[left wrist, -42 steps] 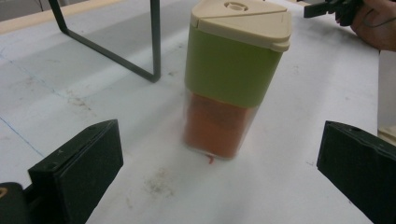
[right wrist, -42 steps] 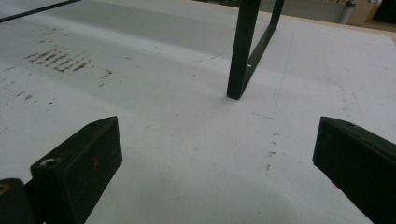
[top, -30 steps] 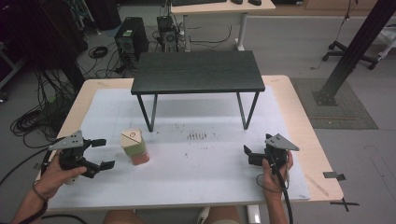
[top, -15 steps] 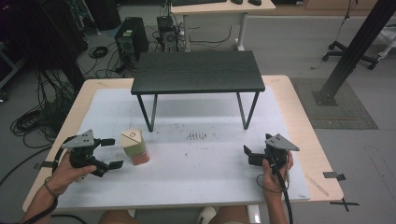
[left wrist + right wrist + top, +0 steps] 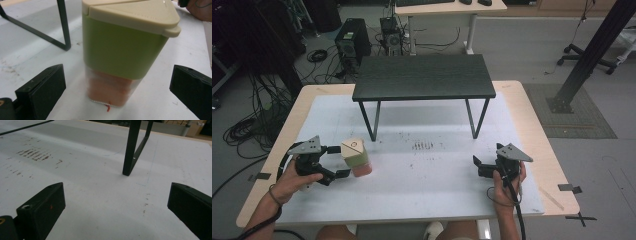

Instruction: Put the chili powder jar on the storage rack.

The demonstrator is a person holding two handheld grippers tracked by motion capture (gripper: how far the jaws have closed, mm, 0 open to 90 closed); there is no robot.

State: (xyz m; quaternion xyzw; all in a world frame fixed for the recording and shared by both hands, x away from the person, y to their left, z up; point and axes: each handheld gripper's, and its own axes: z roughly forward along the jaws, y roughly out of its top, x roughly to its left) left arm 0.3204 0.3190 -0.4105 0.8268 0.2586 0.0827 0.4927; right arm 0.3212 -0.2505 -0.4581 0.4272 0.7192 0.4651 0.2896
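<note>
Near the tabletop's (image 5: 432, 200) front-left edge, the left hand-held gripper (image 5: 337, 161) stands wide, its 2 jaws flanking, not touching, the upright green container (image 5: 355, 156) with orange contents. Near the front-right corner, the right hand-held gripper (image 5: 478, 167) gapes wide over bare surface. Farther back stands a black bench (image 5: 423, 77).

The container (image 5: 122, 50) stood upright on the white tabletop, a squarish dispenser with a beige flip lid, a green upper body and a clear lower part showing orange contents. It sat between the wide-spread fingers (image 5: 41, 93) of the left gripper (image 5: 339, 161), touching neither one. A small red scrap lay at its base on the finger side.
</note>
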